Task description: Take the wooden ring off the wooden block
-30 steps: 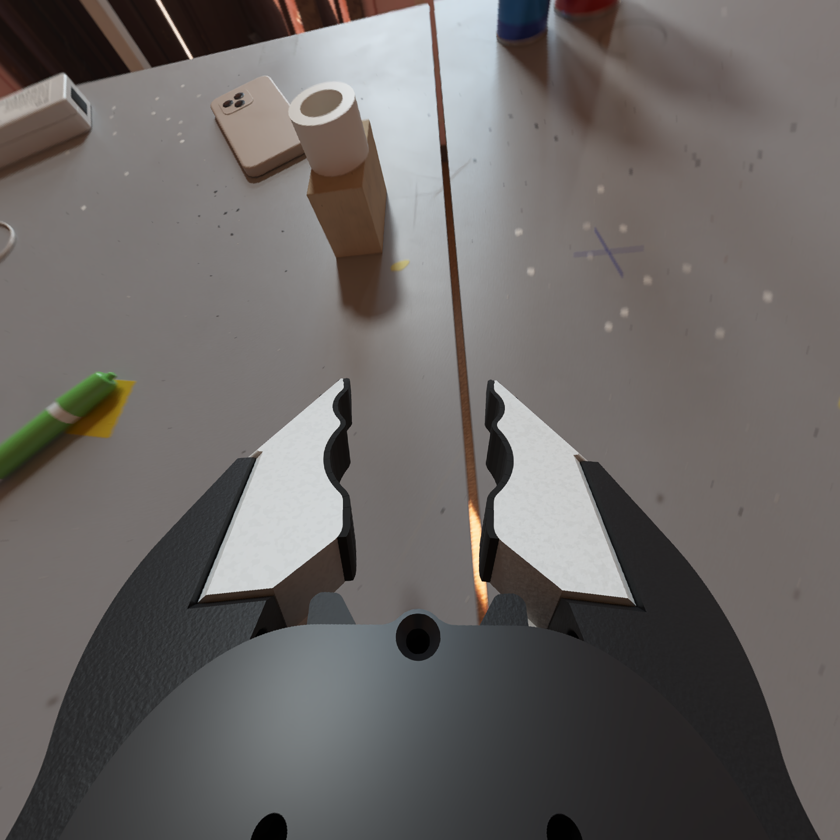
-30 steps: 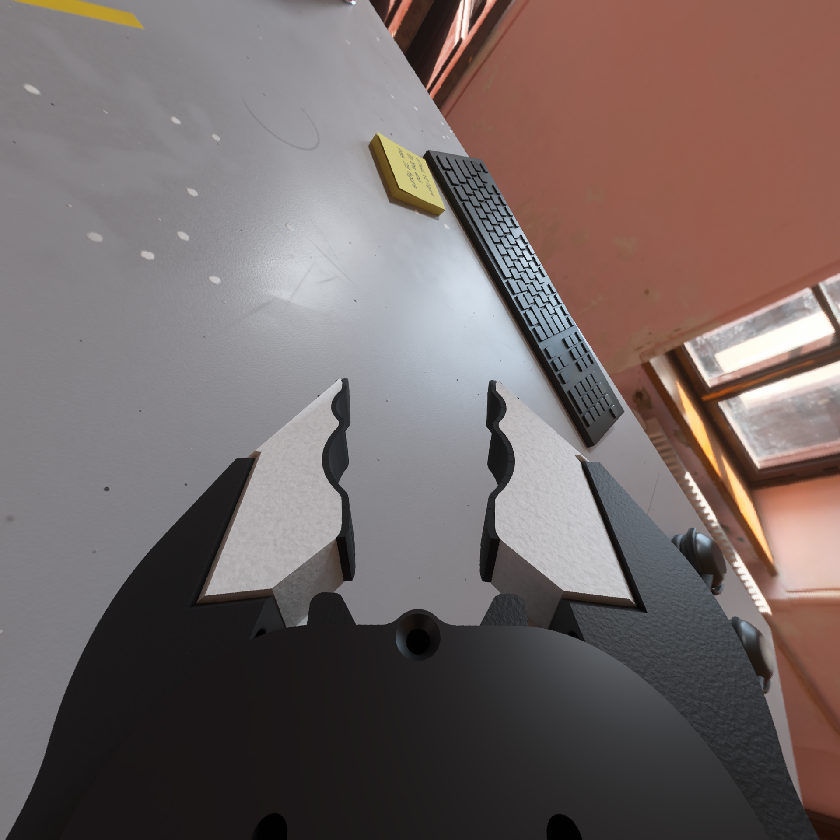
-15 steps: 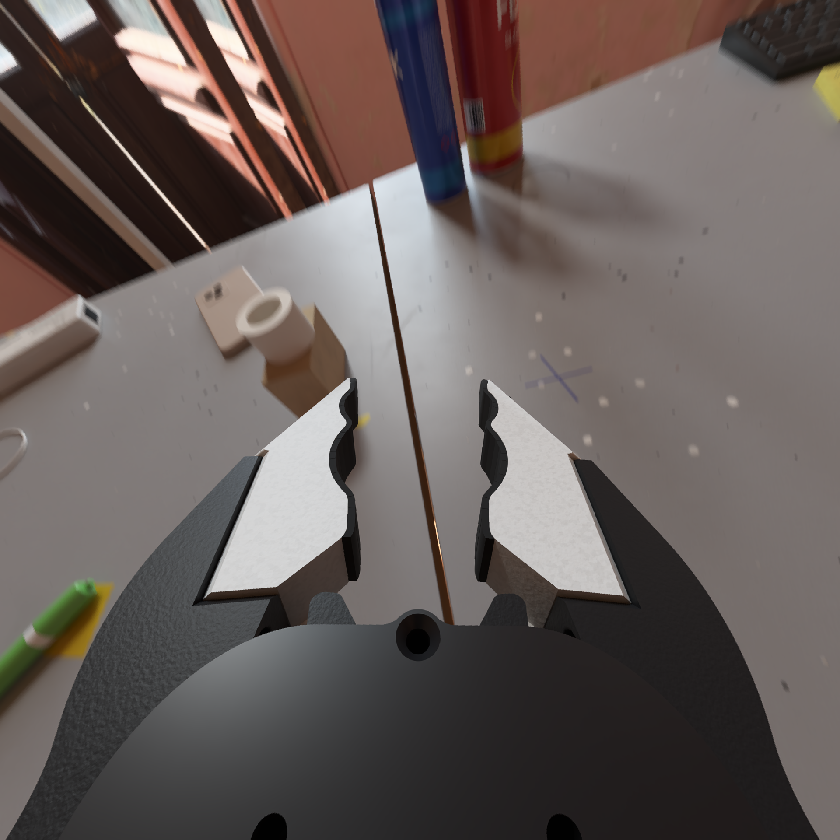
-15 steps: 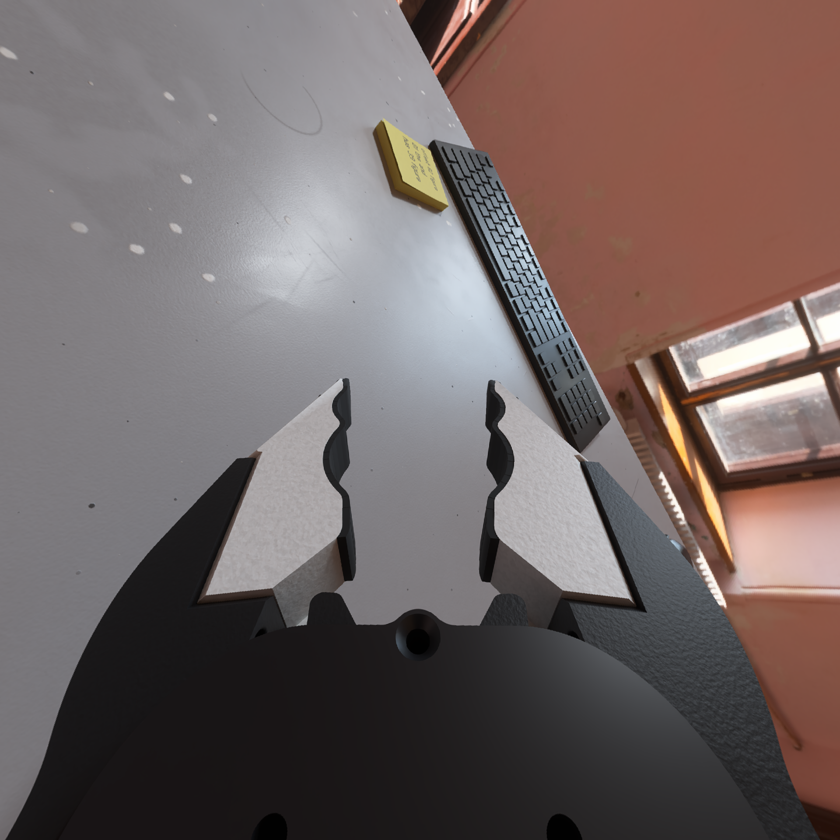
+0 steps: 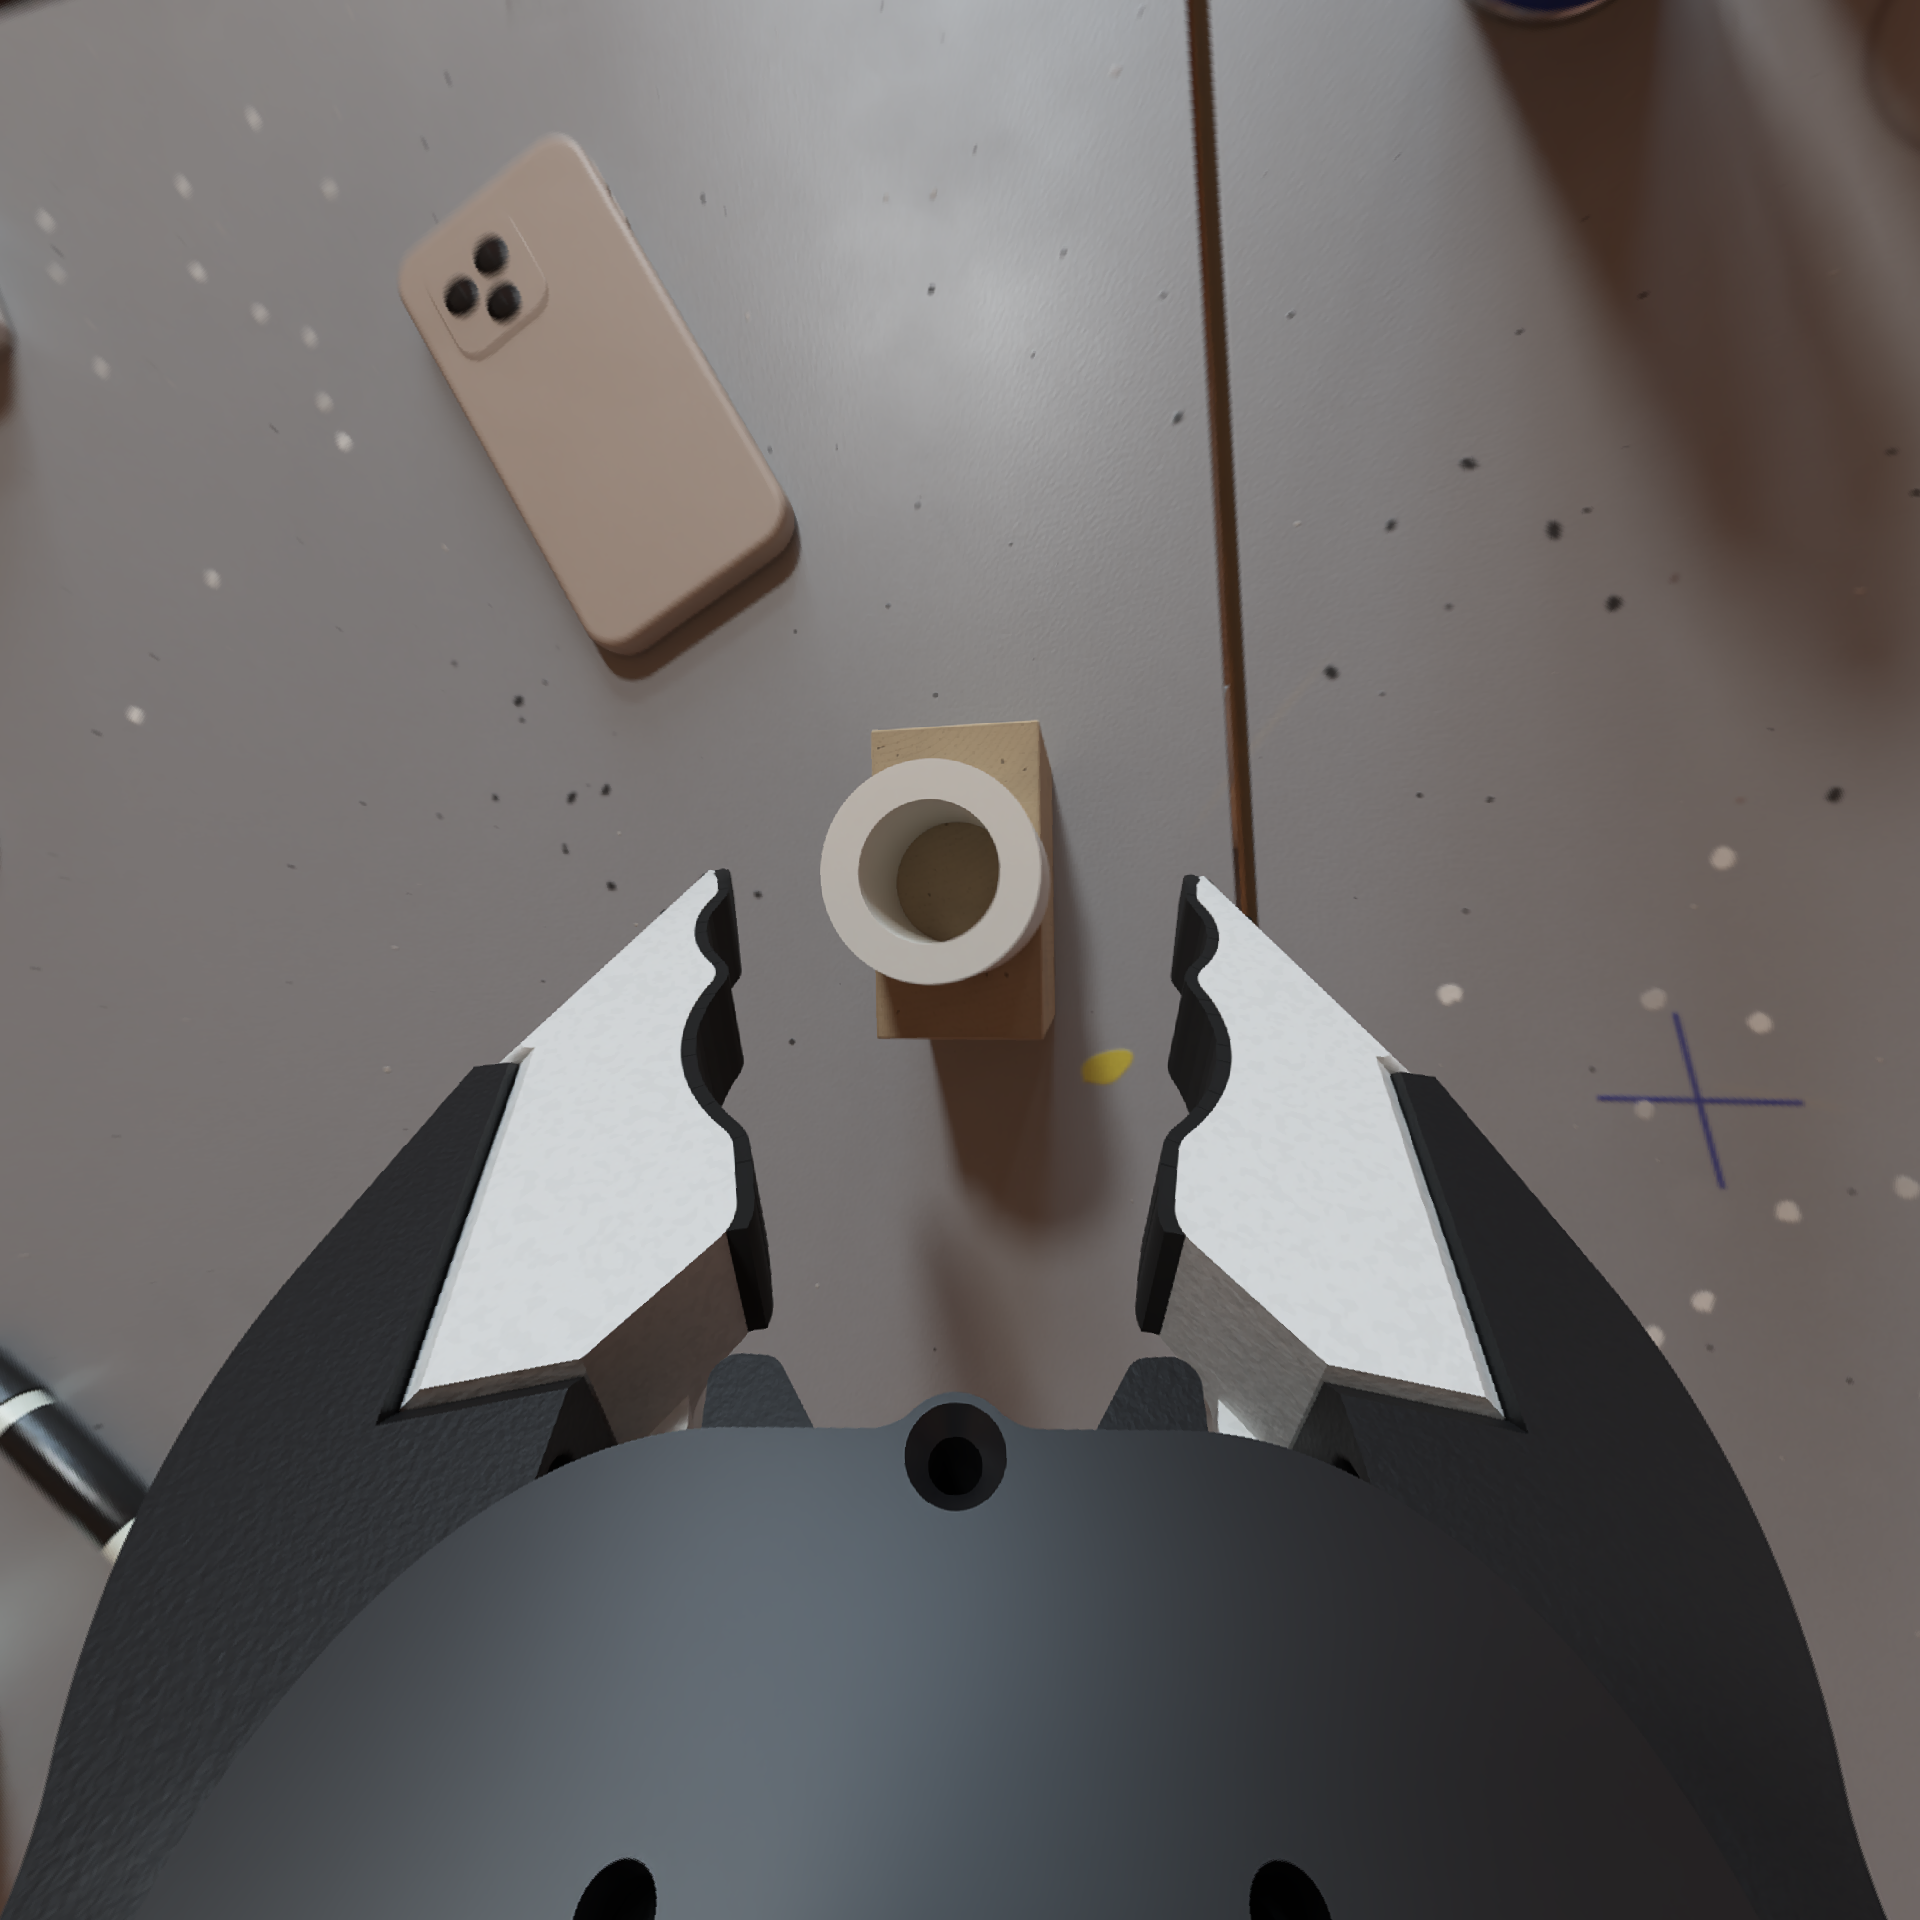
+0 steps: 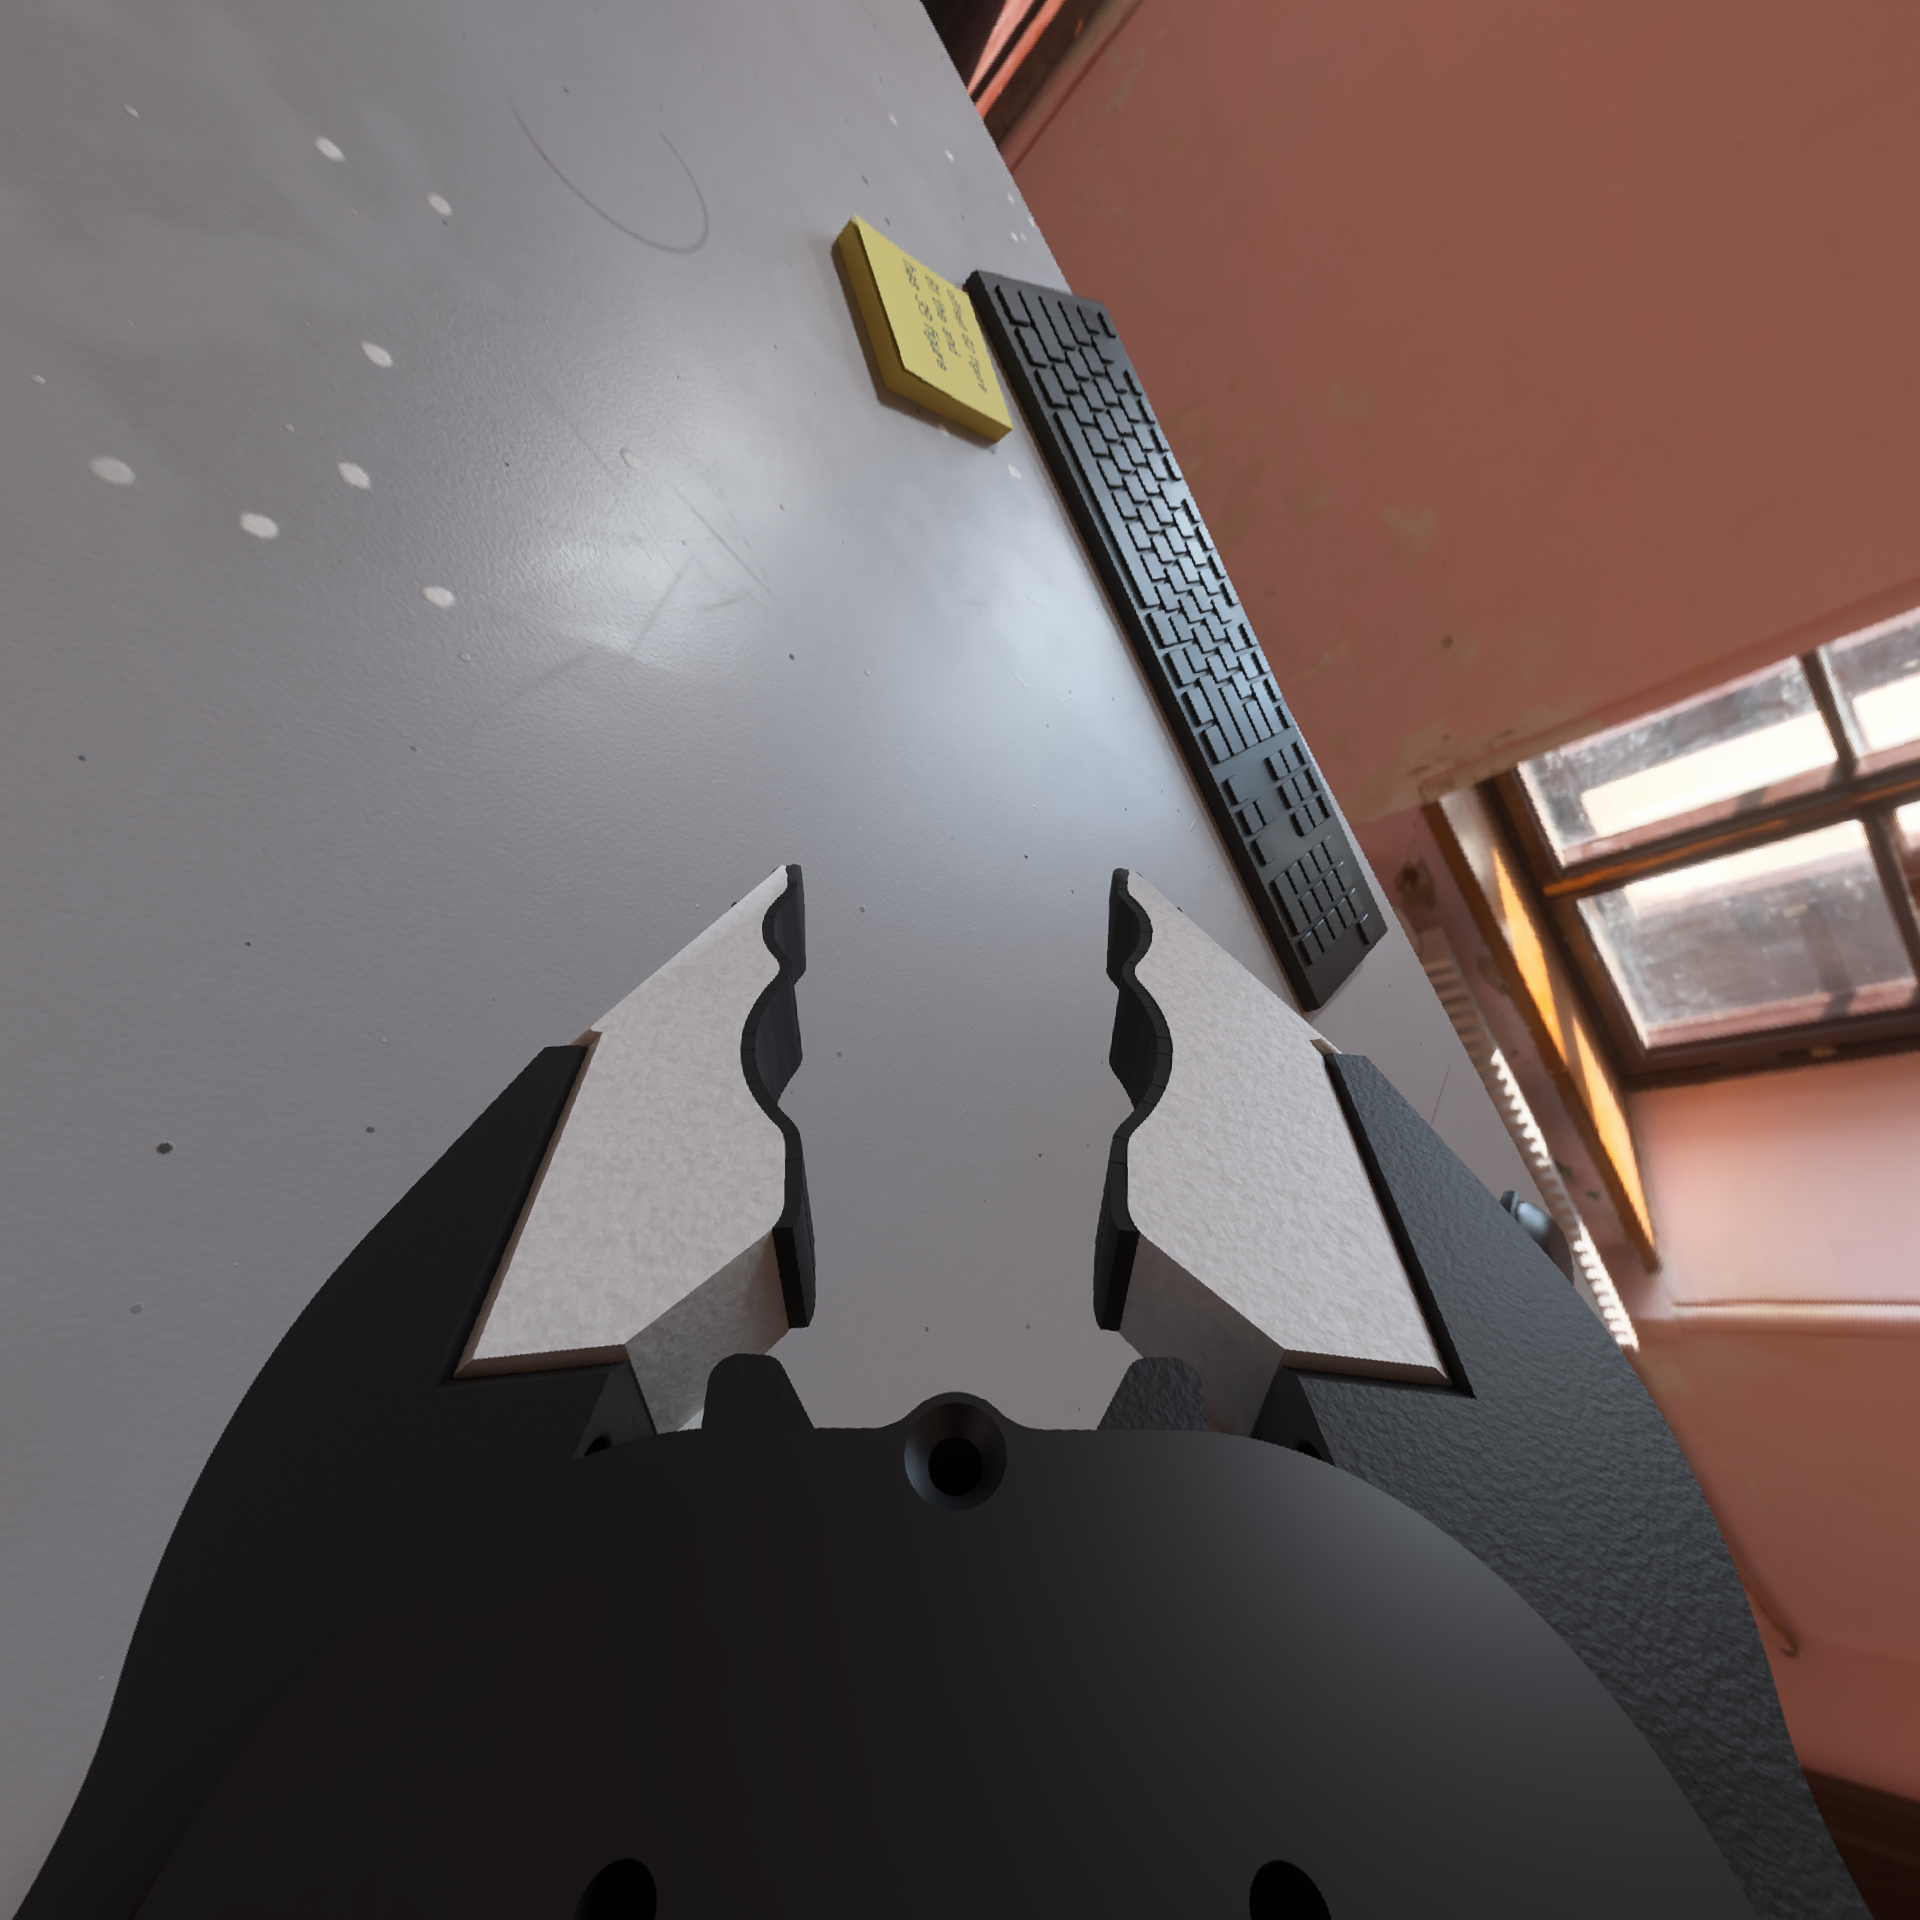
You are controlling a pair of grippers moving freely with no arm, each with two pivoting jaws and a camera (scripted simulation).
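Note:
In the left wrist view a pale wooden ring sits on top of an upright wooden block on the grey table. I look almost straight down on them. My left gripper is open wide and empty, above the ring, with the ring between the lines of its fingertips. My right gripper is open and empty over bare table in the right wrist view. The ring and block do not show there.
A beige phone lies face down to the upper left of the block. A seam runs down the table just right of it. A black keyboard and a yellow note pad lie by the table's far edge.
My left gripper has swung over the ring and tipped down to look at it from above, and its jaws have opened wider. The right gripper has barely moved.

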